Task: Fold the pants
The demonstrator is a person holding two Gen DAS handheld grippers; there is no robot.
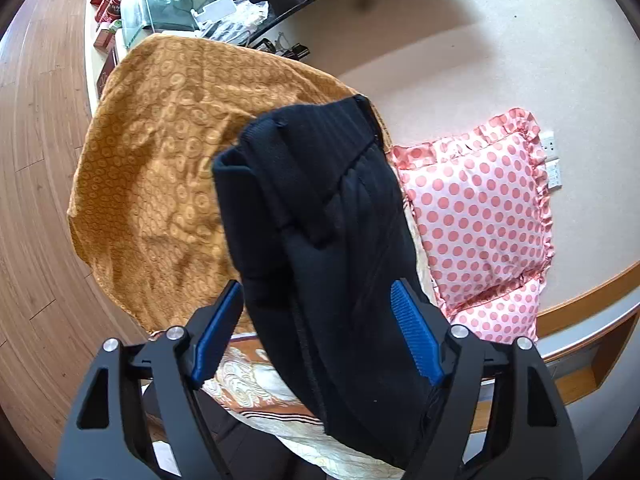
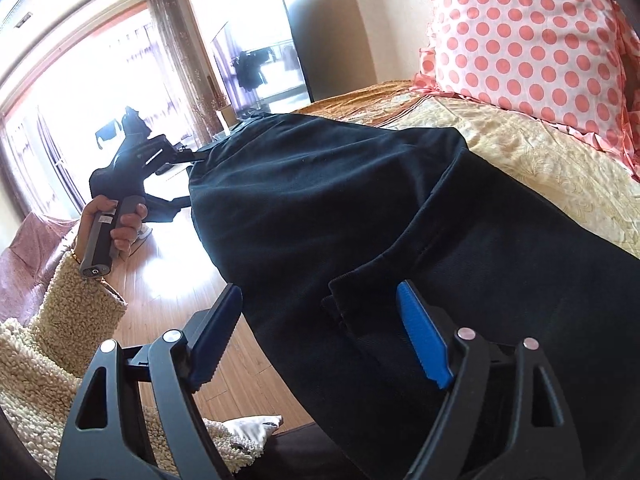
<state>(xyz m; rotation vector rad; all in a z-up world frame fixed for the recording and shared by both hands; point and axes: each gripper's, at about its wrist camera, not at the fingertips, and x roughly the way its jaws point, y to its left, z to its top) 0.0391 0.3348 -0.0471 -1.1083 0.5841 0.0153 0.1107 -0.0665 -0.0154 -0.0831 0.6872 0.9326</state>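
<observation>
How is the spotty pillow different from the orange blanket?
The pillow is pale with pink dots and a frilly edge; the blanket is orange-gold with ring shapes and no frill. The pillow is puffy and stands propped up, while the blanket lies spread flat. In the left tool's view the dark pants cover part of the blanket but none of the pillow. Both are soft, patterned things on the same bed.

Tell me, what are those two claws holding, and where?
Both look wide open around the black pants; whether the left gripper or right gripper grips them cannot be told.
</observation>
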